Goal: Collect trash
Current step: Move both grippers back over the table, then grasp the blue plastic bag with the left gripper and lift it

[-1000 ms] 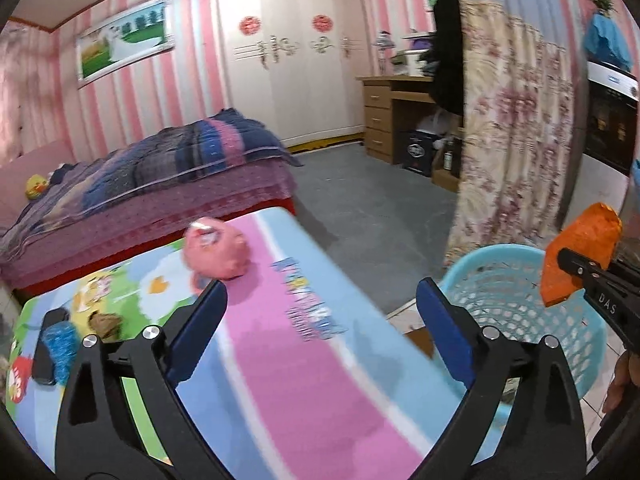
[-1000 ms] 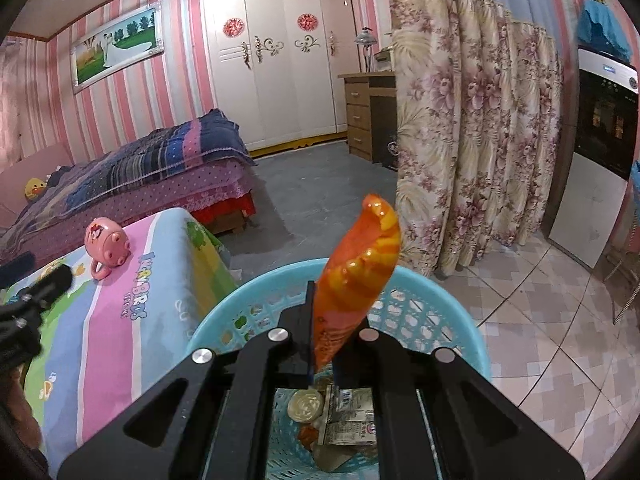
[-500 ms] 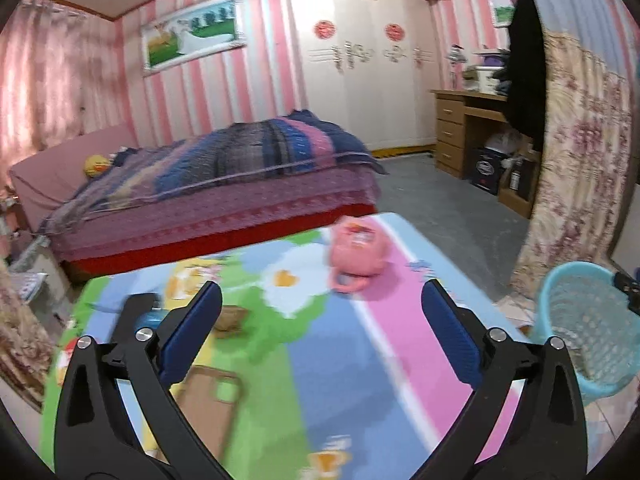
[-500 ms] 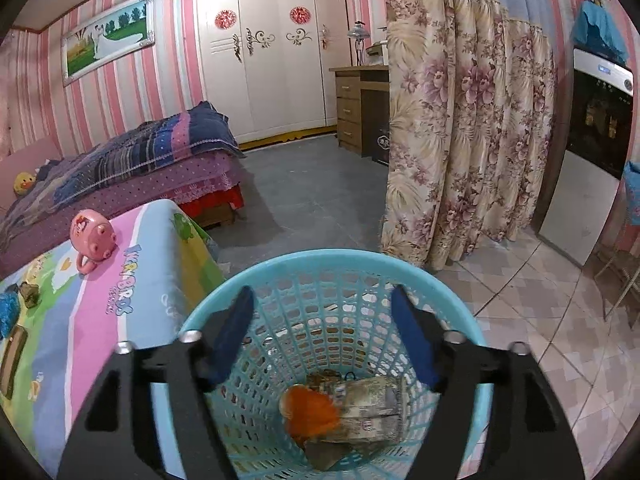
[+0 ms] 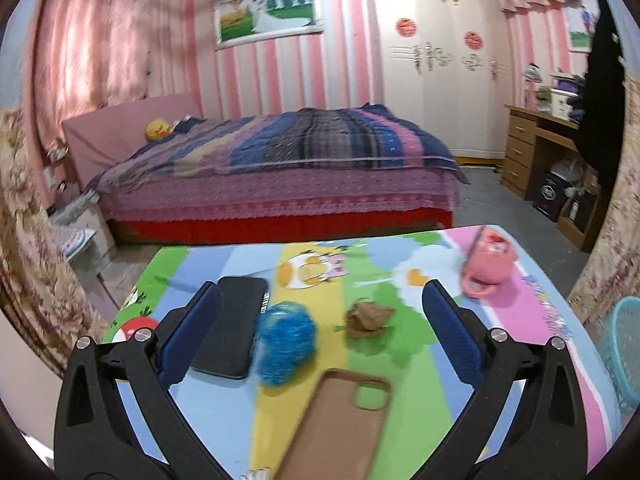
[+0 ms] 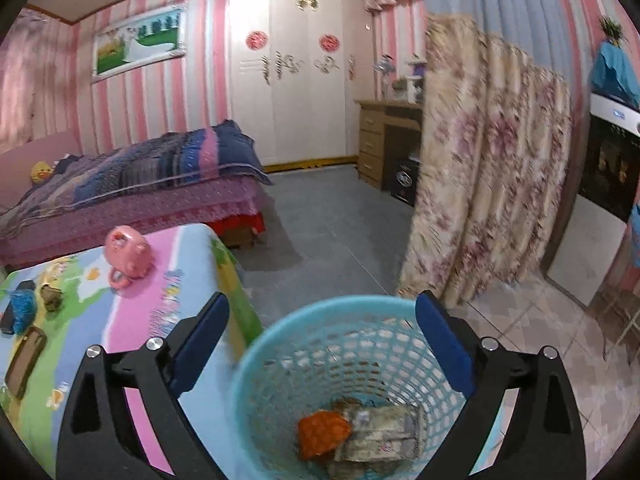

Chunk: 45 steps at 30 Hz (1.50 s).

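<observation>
My right gripper (image 6: 322, 312) hangs over the light blue mesh basket (image 6: 280, 344), its jaws still opening with nothing between them. An orange wrapper (image 6: 322, 434) lies at the basket's bottom beside crumpled paper packaging (image 6: 380, 436). My left gripper (image 5: 320, 300) stands wide open and empty above the colourful table (image 5: 400, 360). Ahead of it lie a blue crumpled wad (image 5: 286, 338) and a brown crumpled paper ball (image 5: 368, 318). The same blue wad (image 6: 20, 310) and brown ball (image 6: 51, 297) show small in the right wrist view.
On the table are a black phone (image 5: 232, 328), a brown phone case (image 5: 340, 420) and a pink pig-shaped mug (image 5: 488, 266). The basket's rim (image 5: 624, 344) shows at the right edge. A bed (image 5: 280, 168), a wardrobe, a desk and a floral curtain (image 6: 480, 184) surround the area.
My right gripper opened and the orange wrapper fell into the basket. My left gripper swung left across the table, from the basket side to over the blue wad and brown ball.
</observation>
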{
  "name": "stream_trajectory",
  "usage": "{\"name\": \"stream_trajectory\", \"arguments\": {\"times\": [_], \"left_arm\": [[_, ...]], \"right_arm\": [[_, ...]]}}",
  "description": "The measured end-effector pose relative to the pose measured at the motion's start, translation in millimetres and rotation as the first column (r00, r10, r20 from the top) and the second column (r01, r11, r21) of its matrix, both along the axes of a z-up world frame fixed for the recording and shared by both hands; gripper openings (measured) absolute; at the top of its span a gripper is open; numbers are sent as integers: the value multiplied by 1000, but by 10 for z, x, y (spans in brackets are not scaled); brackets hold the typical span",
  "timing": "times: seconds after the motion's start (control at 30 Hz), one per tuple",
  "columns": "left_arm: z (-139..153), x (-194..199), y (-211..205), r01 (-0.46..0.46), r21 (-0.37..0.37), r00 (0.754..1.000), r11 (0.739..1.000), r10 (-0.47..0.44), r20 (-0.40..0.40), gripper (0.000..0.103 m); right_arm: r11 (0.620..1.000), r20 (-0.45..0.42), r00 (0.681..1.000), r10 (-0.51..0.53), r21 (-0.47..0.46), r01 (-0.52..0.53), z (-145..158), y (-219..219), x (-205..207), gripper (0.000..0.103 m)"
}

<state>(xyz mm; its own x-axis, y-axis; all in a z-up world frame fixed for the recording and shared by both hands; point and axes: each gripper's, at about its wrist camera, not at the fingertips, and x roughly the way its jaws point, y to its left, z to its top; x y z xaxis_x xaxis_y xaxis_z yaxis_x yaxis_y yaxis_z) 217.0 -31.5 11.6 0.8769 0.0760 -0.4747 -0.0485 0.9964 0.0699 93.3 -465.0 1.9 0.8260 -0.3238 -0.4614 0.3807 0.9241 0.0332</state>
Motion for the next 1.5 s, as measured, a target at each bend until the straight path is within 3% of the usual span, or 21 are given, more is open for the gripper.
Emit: {"name": "stream_trajectory", "arguments": {"times": [0.27,0.47,0.6,0.77,0.83,1.0,1.07,1.3,1.5], "left_arm": [[-193,200,523,-94,-22,994,995,92,-50,97],[-440,438,893,-146,-87,981,985,133,-140,97],[-628,553,893,-127,-110,978,986,106,-181,97],[-838,695,694,-54,-63,978,997,40,-203,96],[-946,796,679,-37,-85,969,996,15,-247,90],[-1131,923,687,7,-184,945,983,-67,-321,36],[-1057,868,711,2,-187,952,982,-59,-300,25],[-555,545,897,-38,-145,989,989,17,-145,22],[-301,385,1205,-111,-94,992,989,105,-68,22]], "right_arm": [[992,16,992,122,-42,-121,73,610,286,94],[973,16,976,218,-80,-216,63,1125,488,96],[960,10,964,266,-94,-264,16,1415,612,98],[948,-18,952,307,-82,-307,-97,1700,810,98],[948,-22,950,312,-66,-312,-126,1748,886,98],[943,-22,943,333,-10,-333,-183,1921,1154,98],[935,-27,935,354,-8,-354,-192,2030,1261,98],[884,-49,884,466,-11,-467,-284,2672,1614,98],[842,-129,835,535,-4,-540,-522,3178,1886,98]]}}
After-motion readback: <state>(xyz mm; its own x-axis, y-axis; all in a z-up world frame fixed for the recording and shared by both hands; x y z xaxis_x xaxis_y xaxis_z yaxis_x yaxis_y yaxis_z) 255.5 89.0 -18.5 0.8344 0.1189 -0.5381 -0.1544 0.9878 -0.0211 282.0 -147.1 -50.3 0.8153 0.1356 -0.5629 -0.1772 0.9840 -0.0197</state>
